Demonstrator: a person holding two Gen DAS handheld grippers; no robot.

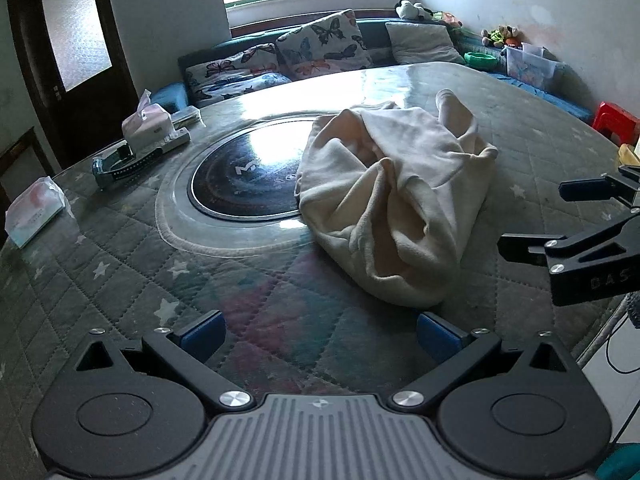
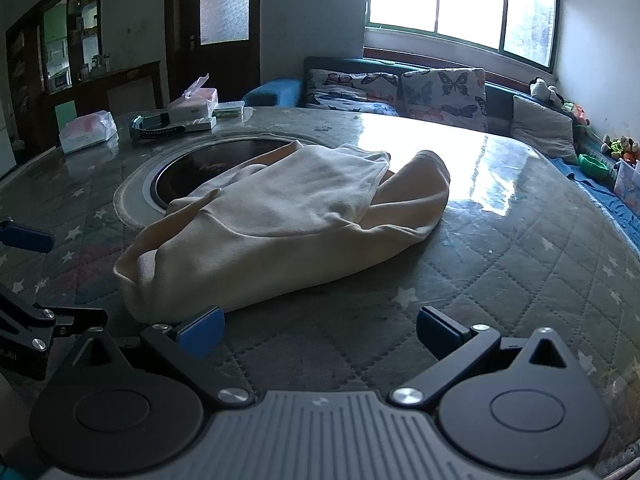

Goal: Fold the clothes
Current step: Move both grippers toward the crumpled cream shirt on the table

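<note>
The round table [image 1: 132,248], covered in a quilted star-print pad under a glossy clear sheet, carries a dark round hotplate [image 1: 244,172] at its middle. The cream garment [image 1: 396,196] lies crumpled just off centre, 1 edge overlapping the hotplate's rim and the rest spreading toward the near edge of the table where both tools wait.

It looks like soft, light knit fabric, limp enough to slump into deep folds, so it should lift with little effort but sag and trail from any single grip. The slick sheet beneath would probably let it slide rather than hold still when tugged. Two grips at once, 1 per tool, on a hemmed edge or a corner seem the sound choice; the bound hem [image 2: 372,184] showing in the right wrist view, and the rounded lump nearest the near edge, are the reachable places. It needs spreading flat before any fold.

The garment is plain cream, no print visible, bunched into a mound with a tube-like end, perhaps a sleeve or leg, poking up on the far side [image 1: 448,100].

The left gripper [image 1: 320,332] is spread wide and empty, hovering just short of the cloth. The right gripper [image 2: 320,328] is likewise released, its blue left pad close to the garment's near end; whether it touches is unclear.

At the table's far left edge sit 2 tissue packs [image 1: 34,210].
</note>
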